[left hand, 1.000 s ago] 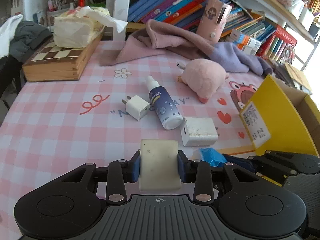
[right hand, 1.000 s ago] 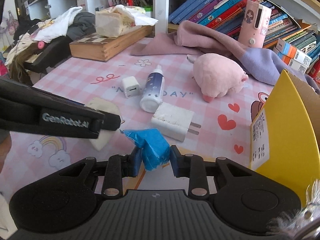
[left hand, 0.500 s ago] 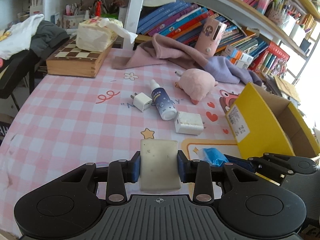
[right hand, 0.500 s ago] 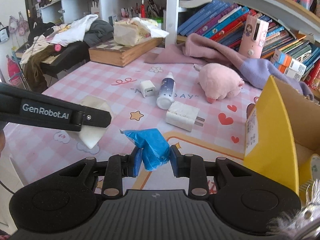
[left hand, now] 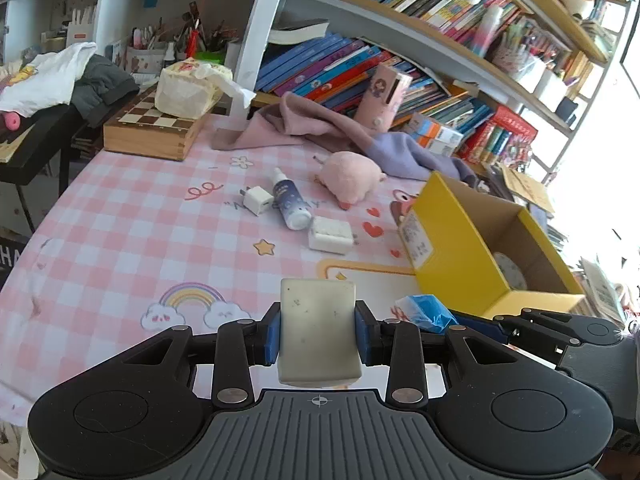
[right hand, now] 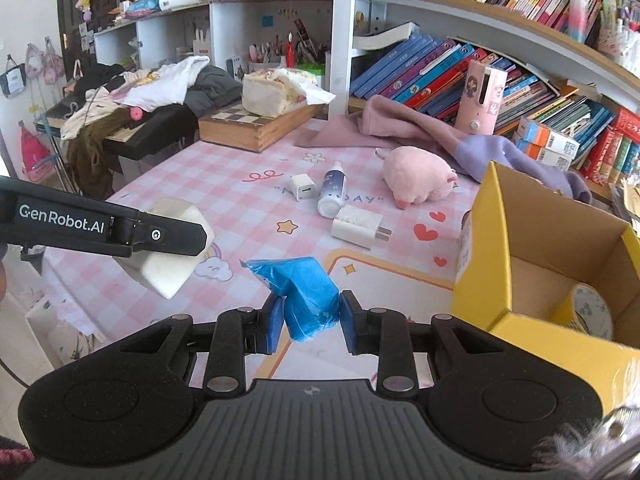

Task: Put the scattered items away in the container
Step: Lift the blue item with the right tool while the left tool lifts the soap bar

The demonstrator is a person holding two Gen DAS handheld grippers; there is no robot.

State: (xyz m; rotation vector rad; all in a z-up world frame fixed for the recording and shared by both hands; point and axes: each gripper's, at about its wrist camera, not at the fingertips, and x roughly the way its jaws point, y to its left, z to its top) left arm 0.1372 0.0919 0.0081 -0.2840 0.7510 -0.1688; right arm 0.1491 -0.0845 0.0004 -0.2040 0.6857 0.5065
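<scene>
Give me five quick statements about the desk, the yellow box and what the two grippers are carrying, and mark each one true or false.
1. The left gripper is clamped on a white block. True.
2. The right gripper is empty. False: it is shut on a crumpled blue packet.
3. The yellow box already holds a roll of tape. True.
4. The spray bottle stands upright. False: it lies on its side between the small white plug and the larger charger.
5. The pink plush is inside the box. False: it lies on the checked tablecloth, outside the box.
</scene>
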